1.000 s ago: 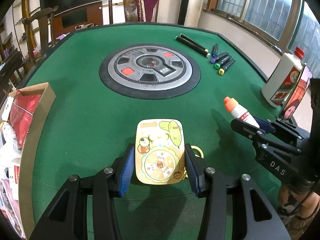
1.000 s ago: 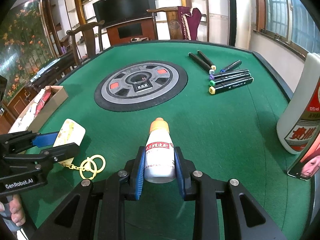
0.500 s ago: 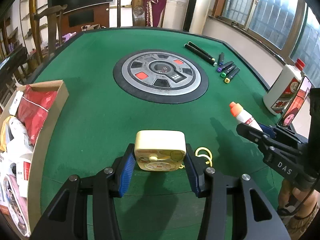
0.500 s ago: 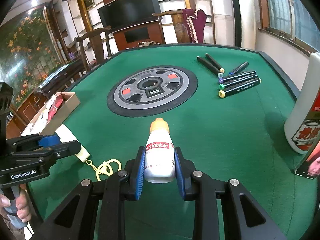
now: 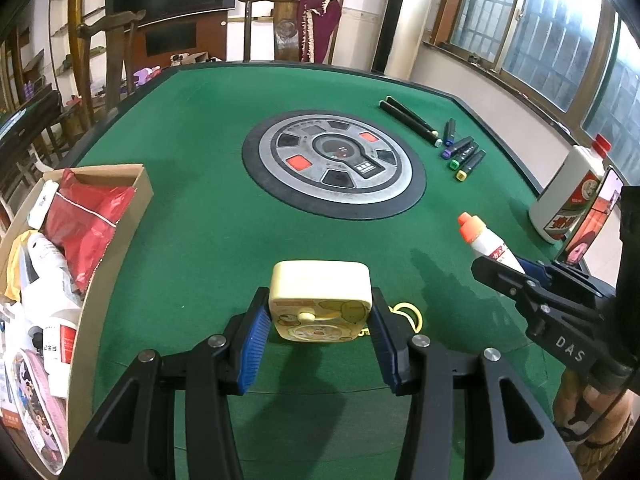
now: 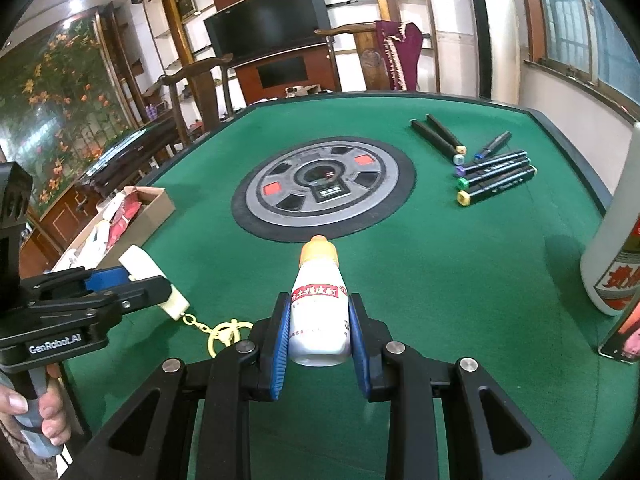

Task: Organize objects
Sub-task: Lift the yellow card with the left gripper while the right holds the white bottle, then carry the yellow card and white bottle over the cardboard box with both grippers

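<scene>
A cream keychain toy (image 5: 320, 304) is clamped between the blue pads of the left hand-held gripper (image 5: 320, 330), above the green table (image 5: 192, 240), its yellow ring (image 6: 224, 334) dangling. A white bottle with an orange cap (image 6: 319, 304) is gripped by the right hand-held gripper (image 6: 319, 340). A filled cardboard box (image 5: 120, 256) is seen at the table's left edge.

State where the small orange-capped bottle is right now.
The bottle is clamped in the right gripper, above the green table's near right part, cap towards the round centre panel.
</scene>
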